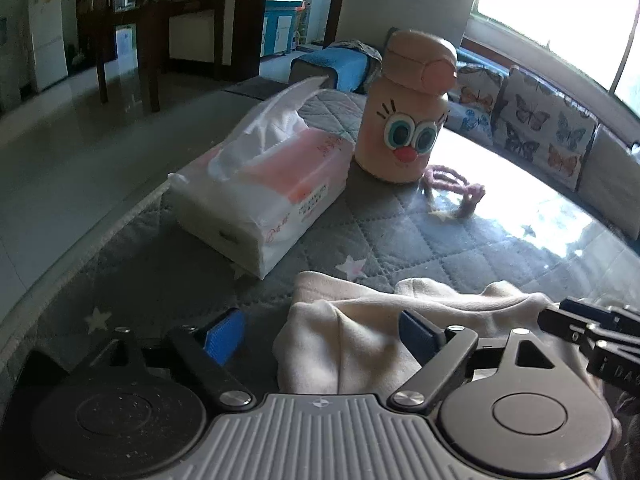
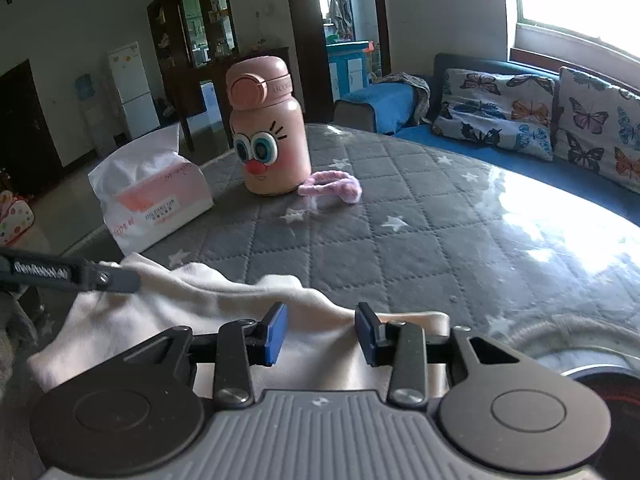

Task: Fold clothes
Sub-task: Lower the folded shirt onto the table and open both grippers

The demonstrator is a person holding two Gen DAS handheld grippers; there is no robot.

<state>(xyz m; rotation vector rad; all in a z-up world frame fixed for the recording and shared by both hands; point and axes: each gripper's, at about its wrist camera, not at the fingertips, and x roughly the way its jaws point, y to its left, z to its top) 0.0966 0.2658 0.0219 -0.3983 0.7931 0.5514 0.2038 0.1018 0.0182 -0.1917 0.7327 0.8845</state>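
Left gripper [image 1: 322,334] sat nearest the lens, jaws spread wide, nothing pinched. Cream garment [image 1: 360,344] lay crumpled on the grey quilted table cover [image 1: 400,232], bunched between and just past the blue pads [image 1: 224,334], mostly toward the right pad; no pad pressed it. Right gripper [image 2: 320,334] had its jaws partly apart, cloth edge lying under the gap, not clamped. From that view the garment [image 2: 180,304] stretched leftward to the other gripper's finger. Beyond: tissue pack [image 2: 152,196], pink bottle [image 2: 268,136], pink hair band [image 2: 336,188], well apart from the cloth.
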